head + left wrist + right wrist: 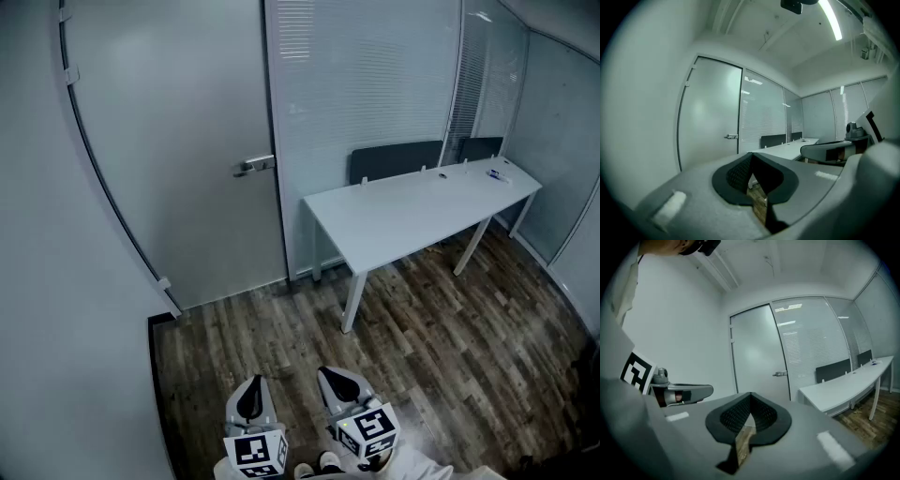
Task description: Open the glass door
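Left gripper and right gripper closed, empty, far from glass door; closed jaws risk slipping off the handle.

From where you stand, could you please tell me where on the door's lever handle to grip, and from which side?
Grip the lever handle near its free left end, away from the pivot at the right edge of the glass door. It lies level, so I'd come straight on, jaws above and below. The left gripper and right gripper are shut; open one first.
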The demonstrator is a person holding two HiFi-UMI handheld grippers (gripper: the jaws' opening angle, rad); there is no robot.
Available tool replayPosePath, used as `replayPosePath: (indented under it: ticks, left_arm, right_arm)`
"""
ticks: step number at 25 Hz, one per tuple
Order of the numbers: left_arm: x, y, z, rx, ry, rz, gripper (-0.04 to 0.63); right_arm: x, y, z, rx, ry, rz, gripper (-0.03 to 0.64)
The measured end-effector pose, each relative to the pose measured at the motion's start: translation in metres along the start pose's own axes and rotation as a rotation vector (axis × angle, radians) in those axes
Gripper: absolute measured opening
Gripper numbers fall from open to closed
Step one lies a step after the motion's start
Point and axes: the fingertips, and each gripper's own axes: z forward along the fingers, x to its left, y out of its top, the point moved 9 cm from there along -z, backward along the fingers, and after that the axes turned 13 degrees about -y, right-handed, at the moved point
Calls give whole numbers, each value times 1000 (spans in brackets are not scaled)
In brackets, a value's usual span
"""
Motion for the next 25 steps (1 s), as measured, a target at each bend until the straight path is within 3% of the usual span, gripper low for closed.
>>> replayPosePath:
  ticks: [7,19,25]
  left_arm:
    - [-7,4,1,14,20,-26,2]
    - [-27,6,22,-1,35,8,2]
    - [-11,8,45,16,30,15,2]
  right_arm:
    - [-7,-1,-3,9,11,7,3]
    - [-42,0,2,-30,28,54,3]
    - [-54,0,27,-18,16,60,4]
